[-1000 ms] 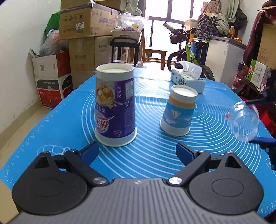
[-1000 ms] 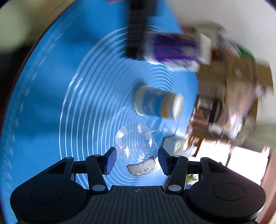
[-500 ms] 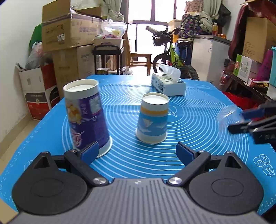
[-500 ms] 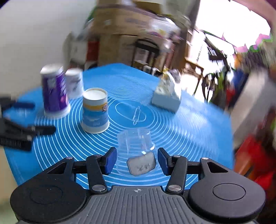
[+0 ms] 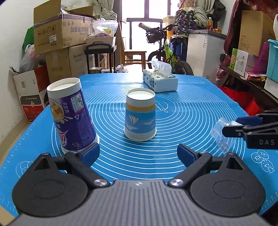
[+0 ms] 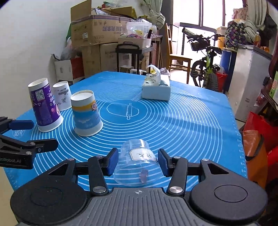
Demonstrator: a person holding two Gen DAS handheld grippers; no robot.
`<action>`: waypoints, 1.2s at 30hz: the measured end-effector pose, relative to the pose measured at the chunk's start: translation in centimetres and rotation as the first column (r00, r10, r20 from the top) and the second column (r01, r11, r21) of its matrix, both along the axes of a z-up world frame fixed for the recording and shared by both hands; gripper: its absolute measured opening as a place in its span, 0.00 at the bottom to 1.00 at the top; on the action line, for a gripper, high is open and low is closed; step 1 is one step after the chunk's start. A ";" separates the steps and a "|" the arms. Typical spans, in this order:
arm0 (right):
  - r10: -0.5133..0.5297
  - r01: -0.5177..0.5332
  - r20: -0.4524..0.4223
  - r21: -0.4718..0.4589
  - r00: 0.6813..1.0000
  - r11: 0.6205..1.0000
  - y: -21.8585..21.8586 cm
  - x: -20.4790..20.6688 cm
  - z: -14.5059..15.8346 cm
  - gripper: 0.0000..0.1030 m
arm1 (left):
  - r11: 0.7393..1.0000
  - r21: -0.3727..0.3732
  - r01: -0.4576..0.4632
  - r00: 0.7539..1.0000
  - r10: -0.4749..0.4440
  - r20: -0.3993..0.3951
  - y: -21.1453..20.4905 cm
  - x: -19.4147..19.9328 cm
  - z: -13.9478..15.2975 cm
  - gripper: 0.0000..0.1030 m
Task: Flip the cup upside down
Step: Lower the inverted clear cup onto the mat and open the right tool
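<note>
Inverted, the clear cup [image 6: 136, 164] sits between your right gripper [image 6: 138, 162] pads, grip uncertain; label faces you. Left gripper [image 5: 138, 153] released. Only right view shows white cup [image 6: 62, 95].

White wall [image 5: 12, 34], stacked cardboard boxes [image 5: 59, 31], bright window [image 5: 144, 8], wooden chair [image 5: 133, 53], bicycle [image 5: 166, 50], white freezer [image 5: 205, 52]

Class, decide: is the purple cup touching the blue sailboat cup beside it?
Apart. The left wrist view shows bare blue mat between the purple cup and the blue sailboat cup.

Cluttered home room: stacked cardboard boxes [image 5: 60, 29], bicycle [image 5: 166, 50], wooden chair [image 5: 133, 53].
</note>
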State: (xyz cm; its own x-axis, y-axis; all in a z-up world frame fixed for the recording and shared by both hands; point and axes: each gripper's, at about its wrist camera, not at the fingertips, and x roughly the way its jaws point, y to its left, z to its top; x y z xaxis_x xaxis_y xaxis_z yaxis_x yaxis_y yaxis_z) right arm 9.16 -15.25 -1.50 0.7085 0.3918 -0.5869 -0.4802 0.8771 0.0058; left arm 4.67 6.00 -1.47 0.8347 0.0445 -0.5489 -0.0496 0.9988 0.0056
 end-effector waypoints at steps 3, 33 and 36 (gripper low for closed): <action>0.008 -0.008 0.009 -0.022 1.000 1.000 0.0 -0.9 -0.2 0.53 | 1.000 0.006 0.007 1.000 -0.007 0.000 -0.3 -0.2 -0.1 0.92; -0.142 0.140 0.028 0.057 0.989 0.988 -3.1 -9.2 0.7 0.91 | 0.996 0.023 0.083 0.997 -0.083 0.006 -3.6 -4.5 1.3 0.92; -0.170 0.167 0.027 0.074 0.985 0.983 -3.3 -11.1 1.1 0.95 | 0.996 0.010 0.093 0.996 -0.093 -0.001 -3.9 -5.4 1.3 0.92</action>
State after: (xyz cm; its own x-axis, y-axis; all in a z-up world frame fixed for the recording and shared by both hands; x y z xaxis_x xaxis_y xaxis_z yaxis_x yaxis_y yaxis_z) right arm -1.89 -18.55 -0.44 0.7867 0.3050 -0.5367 -0.3267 0.9434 0.0572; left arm -0.76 2.14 -0.15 0.8351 -0.0281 -0.5494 0.0437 0.9989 0.0153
